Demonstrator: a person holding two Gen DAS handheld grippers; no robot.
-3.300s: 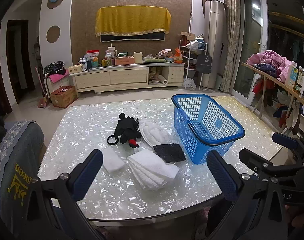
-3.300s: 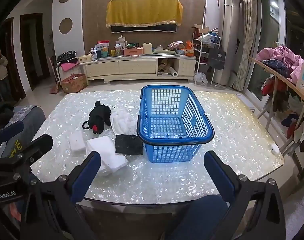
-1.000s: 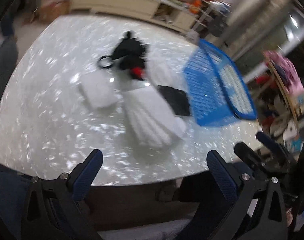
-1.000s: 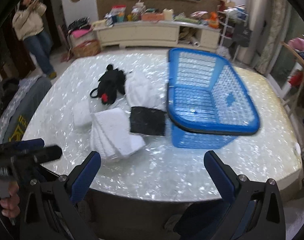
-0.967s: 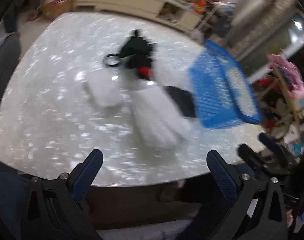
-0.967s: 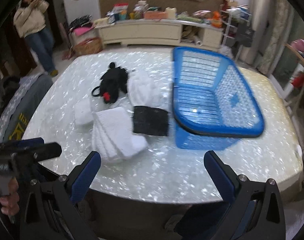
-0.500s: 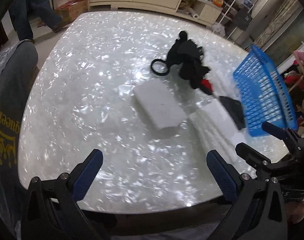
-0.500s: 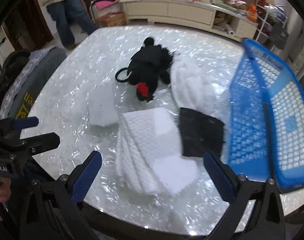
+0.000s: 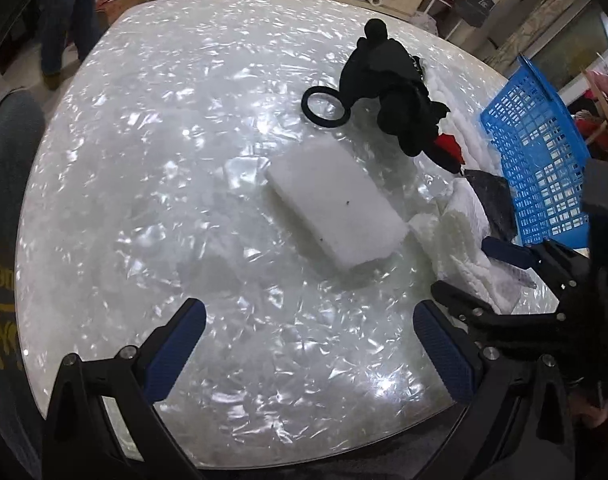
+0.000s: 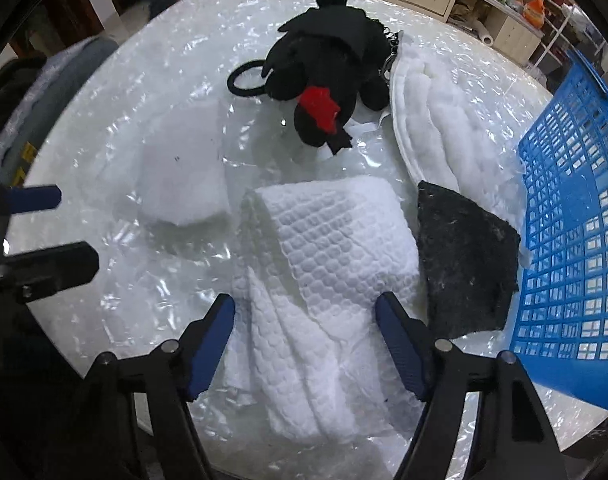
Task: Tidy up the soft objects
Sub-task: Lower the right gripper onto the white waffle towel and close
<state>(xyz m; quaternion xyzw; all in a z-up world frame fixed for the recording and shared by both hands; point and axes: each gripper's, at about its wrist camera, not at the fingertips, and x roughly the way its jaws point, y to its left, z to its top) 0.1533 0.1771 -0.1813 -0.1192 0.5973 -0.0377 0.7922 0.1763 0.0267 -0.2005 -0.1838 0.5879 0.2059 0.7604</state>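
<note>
Right wrist view: I am bringing the right gripper point(image 10: 306, 330) down over the folded white waffle towel point(image 10: 328, 256), which is lying on the pearly table point(image 10: 115, 272) just left of the blue basket point(image 10: 576, 240). Its jaws have just been closing and are standing part-spread, straddling the towel's near folds without visibly pressing them. The towel's long axis is running from near to far, almost in line with the gripper, so the fingers are set to close across its narrow width. A black felt square point(image 10: 464, 256) is lying between towel and basket, touching the towel's right edge, and I judge it could get dragged along. Farther off, a black plush toy point(image 10: 328, 72) and a white quilted pad point(image 10: 440, 120) are waiting.

In the left wrist view, the left gripper point(image 9: 310, 346) is hanging spread wide over bare table, nothing between its fingers, with the white foam block point(image 9: 336, 208) lying ahead of it, its long axis slanting from far left to near right. The right hand is plainly the nearer one to the towel; the left is nearer the block. Nothing visible is in the basket yet.
</note>
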